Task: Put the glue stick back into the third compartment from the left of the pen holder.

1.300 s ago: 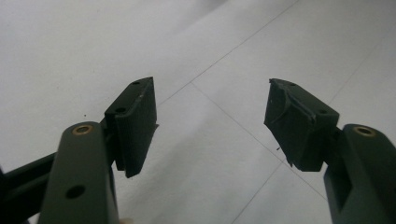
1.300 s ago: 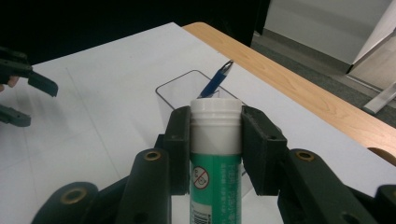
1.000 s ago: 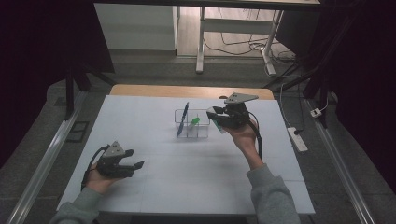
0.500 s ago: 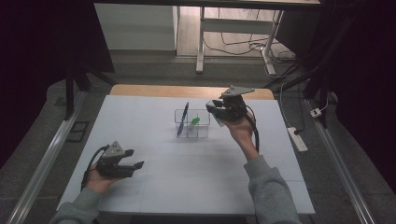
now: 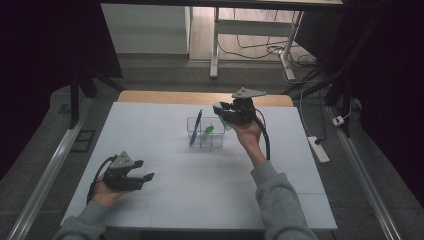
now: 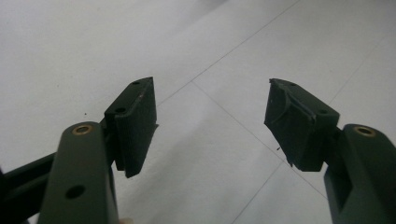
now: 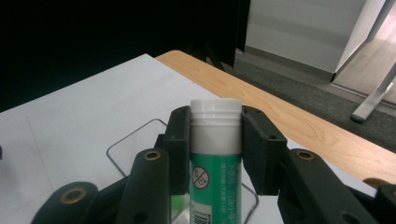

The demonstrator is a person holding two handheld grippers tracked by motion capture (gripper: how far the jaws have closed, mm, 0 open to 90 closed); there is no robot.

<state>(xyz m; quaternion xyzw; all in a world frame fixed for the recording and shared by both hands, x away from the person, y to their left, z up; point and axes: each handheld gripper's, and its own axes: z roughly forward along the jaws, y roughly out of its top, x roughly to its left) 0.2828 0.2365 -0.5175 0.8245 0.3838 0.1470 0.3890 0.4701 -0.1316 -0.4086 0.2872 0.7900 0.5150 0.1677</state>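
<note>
Over the last second the right gripper (image 5: 223,113) has drifted a little leftward and toward the clear organiser (image 5: 205,134) at the middle of the desk (image 5: 150,125), carrying a glue stick (image 7: 215,154) with it. In the right gripper view its jaws are closed tight on the white-capped, green-labelled tube just below the cap, holding it upright over the organiser's clear rim. The approach suggests the stick is about to be lowered into a compartment, though which one it hangs over is hard to tell from these angles. A green-capped item (image 5: 208,130) already stands inside the organiser, and a blue pen (image 5: 195,127) leans in its left side.

The left gripper (image 5: 142,177) has not moved; it rests low at the near left of the desk, well apart from the organiser, its jaws spread wide and holding nothing, with bare white desk between them.
</note>
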